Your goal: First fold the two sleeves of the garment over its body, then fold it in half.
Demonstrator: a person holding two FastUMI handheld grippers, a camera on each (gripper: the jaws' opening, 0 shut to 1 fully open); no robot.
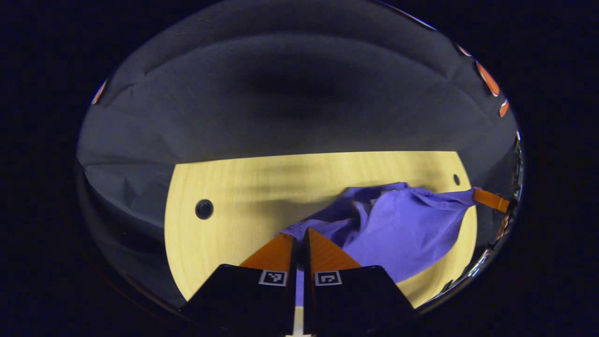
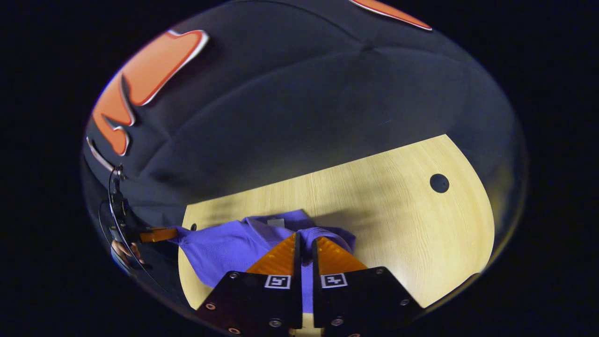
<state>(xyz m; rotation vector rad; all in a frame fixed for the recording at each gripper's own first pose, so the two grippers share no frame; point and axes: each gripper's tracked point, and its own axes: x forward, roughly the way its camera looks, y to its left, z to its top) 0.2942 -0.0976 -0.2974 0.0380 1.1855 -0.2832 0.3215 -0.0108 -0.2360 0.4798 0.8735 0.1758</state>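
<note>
Both tongs, left (image 1: 299, 234) and right (image 2: 306, 241), are pinched nearly closed on the crumpled purple cotton garment (image 1: 398, 224) held stretched over the pale wooden desk (image 1: 234, 187), where a thin grip could slip and drop it bunched.

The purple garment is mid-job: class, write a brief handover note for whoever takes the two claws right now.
Left claw: shut on the purple garment, pinching one end of the cloth.
Right claw: shut on the garment too, pinching the cloth near its collar.
Garment: held stretched between the two claws, hanging bunched over the wooden table, not spread flat.
Done: no neat fold can be seen; sleeves are not laid over the body.
Left: lay it flat, fold both sleeves over the body, then fold it in half.
</note>
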